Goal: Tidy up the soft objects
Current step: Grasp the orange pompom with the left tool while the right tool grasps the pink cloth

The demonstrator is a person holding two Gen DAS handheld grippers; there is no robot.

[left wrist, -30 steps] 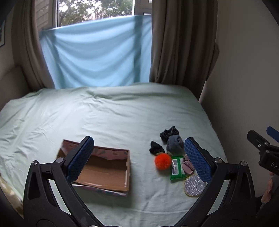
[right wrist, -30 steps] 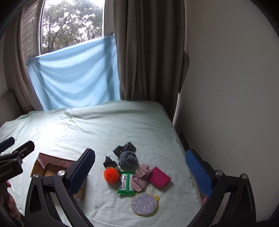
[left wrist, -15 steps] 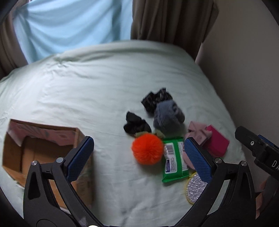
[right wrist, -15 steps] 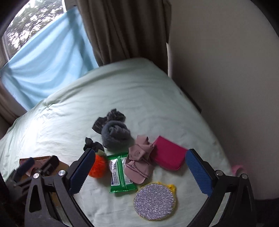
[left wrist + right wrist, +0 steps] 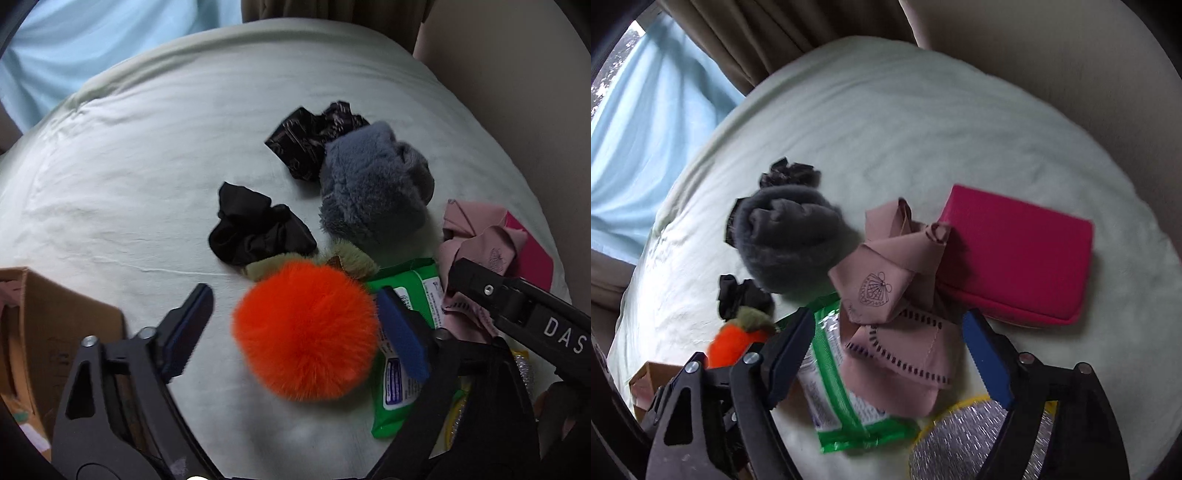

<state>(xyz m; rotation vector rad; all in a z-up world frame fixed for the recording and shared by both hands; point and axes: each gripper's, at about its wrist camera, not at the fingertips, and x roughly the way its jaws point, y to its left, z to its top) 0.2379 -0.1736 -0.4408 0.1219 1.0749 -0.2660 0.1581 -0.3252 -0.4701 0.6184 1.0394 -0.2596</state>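
An orange fluffy ball (image 5: 306, 328) with a green furry top lies on the pale bed sheet (image 5: 129, 166), between the open fingers of my left gripper (image 5: 295, 332). It also shows in the right wrist view (image 5: 733, 343). My right gripper (image 5: 886, 354) is open over a pink cloth (image 5: 897, 295) and straddles it. Nearby lie a grey fluffy roll (image 5: 373, 188), a black scrunchie (image 5: 255, 230), a dark patterned scrunchie (image 5: 314, 138), a green wipes pack (image 5: 842, 398), a pink pouch (image 5: 1015, 254) and a silver glitter disc (image 5: 964, 443).
An open cardboard box (image 5: 44, 339) sits at the left on the bed. A beige wall (image 5: 1052, 55) runs along the right side of the bed. Brown curtains (image 5: 757, 33) and a blue cloth (image 5: 635, 110) hang at the far end.
Both grippers have dropped closer to the pile. My left gripper now brackets the orange ball and its fingers have narrowed. My right gripper now straddles the pink cloth.
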